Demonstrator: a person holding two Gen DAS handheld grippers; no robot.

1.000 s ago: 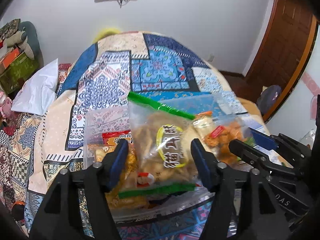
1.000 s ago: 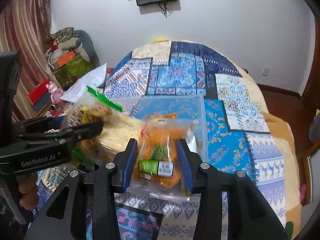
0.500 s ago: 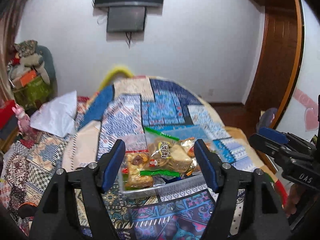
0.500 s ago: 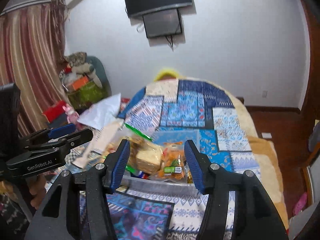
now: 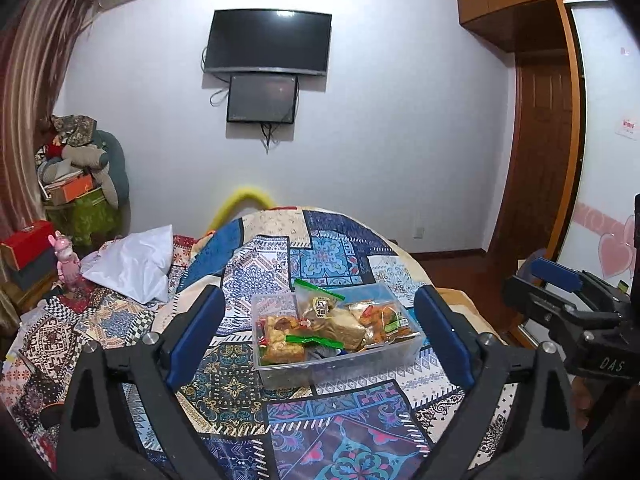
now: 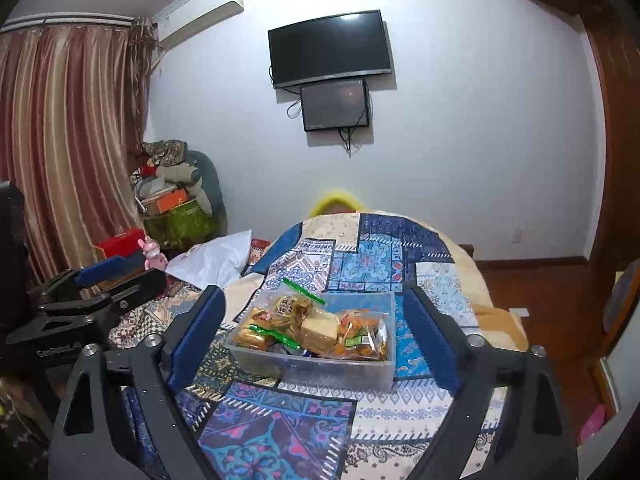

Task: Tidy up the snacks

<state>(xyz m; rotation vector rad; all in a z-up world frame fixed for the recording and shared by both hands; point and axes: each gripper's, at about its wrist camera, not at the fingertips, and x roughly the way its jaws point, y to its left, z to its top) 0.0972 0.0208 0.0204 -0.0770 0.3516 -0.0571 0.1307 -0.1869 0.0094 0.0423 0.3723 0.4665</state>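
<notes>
A clear plastic container (image 5: 340,368) (image 6: 320,372) stands on the patchwork quilt, filled with snack bags. Inside lie a zip bag with a green seal (image 5: 320,308) (image 6: 292,304), an orange snack bag (image 5: 380,320) (image 6: 360,336) and a bag of biscuits (image 5: 280,336) (image 6: 252,336). My left gripper (image 5: 318,294) hovers well back from the container, its jaws opening wide with nothing between them. My right gripper (image 6: 314,294) is likewise drawn back, jaws opening and empty. Each gripper also shows at the edge of the other's view: the right gripper (image 5: 560,292) and the left gripper (image 6: 100,280).
The quilt (image 5: 320,256) covers a bed. A white pillow (image 5: 132,260) and a pink toy figure (image 5: 66,260) lie to the left, near a pile of boxes and cloth (image 5: 76,176). Two screens (image 5: 268,44) hang on the far wall. A wooden door (image 5: 540,152) is at the right.
Both grippers pulled back and up from the container and their jaws widened. The zip bag and the orange bag that sat between the fingers now lie in the container.
</notes>
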